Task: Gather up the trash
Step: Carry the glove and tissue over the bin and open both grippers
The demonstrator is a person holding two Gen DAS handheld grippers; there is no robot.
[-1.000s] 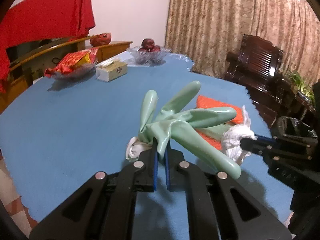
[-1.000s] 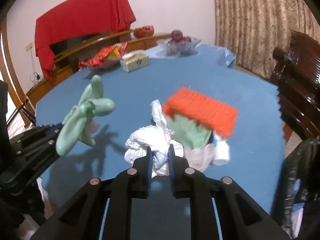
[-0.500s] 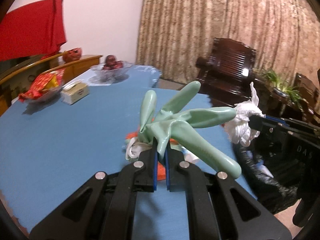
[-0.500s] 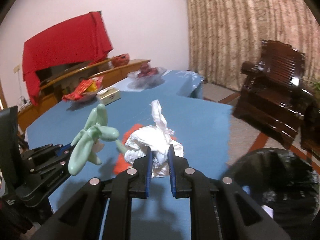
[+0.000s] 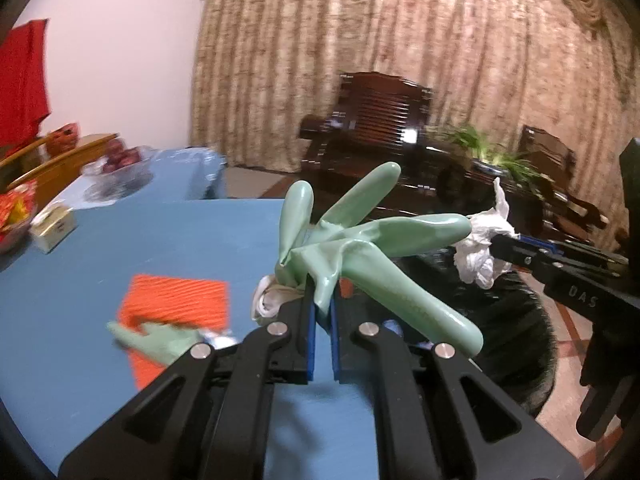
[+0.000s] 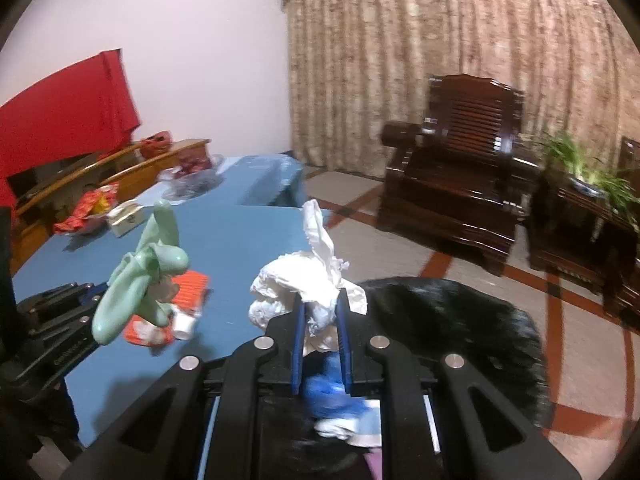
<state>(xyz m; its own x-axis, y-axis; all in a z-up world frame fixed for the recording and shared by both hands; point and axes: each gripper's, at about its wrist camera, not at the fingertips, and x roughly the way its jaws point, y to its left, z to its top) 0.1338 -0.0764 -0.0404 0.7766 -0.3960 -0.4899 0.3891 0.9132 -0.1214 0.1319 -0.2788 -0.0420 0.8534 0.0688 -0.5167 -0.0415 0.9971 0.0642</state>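
1. You've swung both loads off the blue surface point(image 5: 100, 240) since a second ago; the black trash bag point(image 6: 460, 320), then at the frame edge, now lies under the right hand-held gripper point(image 6: 320, 312).
2. The orange cloth point(image 5: 176, 300) and a second green glove point(image 5: 160, 338) stay on the surface, well behind.
3. Your left hand-held gripper point(image 5: 322, 304) is pinching the inflated pale-green glove point(image 5: 380, 240), fingers splayed.
4. The right one clamps a crumpled white tissue wad point(image 6: 300, 284) above the bag.
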